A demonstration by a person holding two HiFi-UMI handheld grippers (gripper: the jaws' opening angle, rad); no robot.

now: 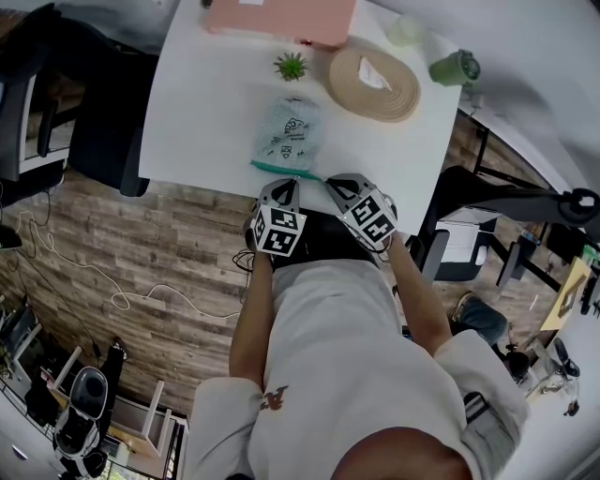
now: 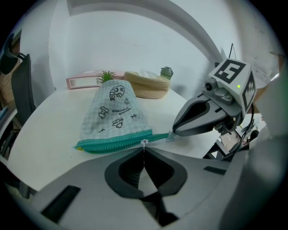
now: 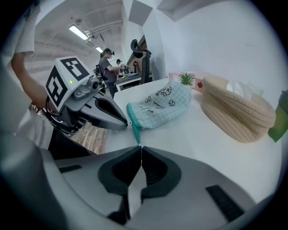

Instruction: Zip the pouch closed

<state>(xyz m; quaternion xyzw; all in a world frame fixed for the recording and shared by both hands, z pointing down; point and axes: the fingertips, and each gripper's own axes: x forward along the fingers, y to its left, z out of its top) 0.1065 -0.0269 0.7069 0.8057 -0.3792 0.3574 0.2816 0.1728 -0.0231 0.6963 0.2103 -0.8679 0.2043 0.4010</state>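
My left tongs (image 2: 144, 147) pinch pull (image 2: 144, 142), right tongs (image 3: 140, 149) pinch tail (image 3: 135, 132); pouch (image 2: 114, 114) looks open, run toward 9 o'clock pending.

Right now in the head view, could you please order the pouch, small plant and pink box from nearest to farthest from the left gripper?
1. pouch, directly ahead, closest.
2. small plant, just behind it.
3. pink box, farthest back.

1. The pouch (image 1: 288, 136) lies on the table (image 1: 206, 103), by its near edge.
2. A plant (image 1: 292, 66) stands just behind it, a basket (image 1: 373, 84) right of the plant.
3. A box (image 1: 281, 19) lies at the far edge.
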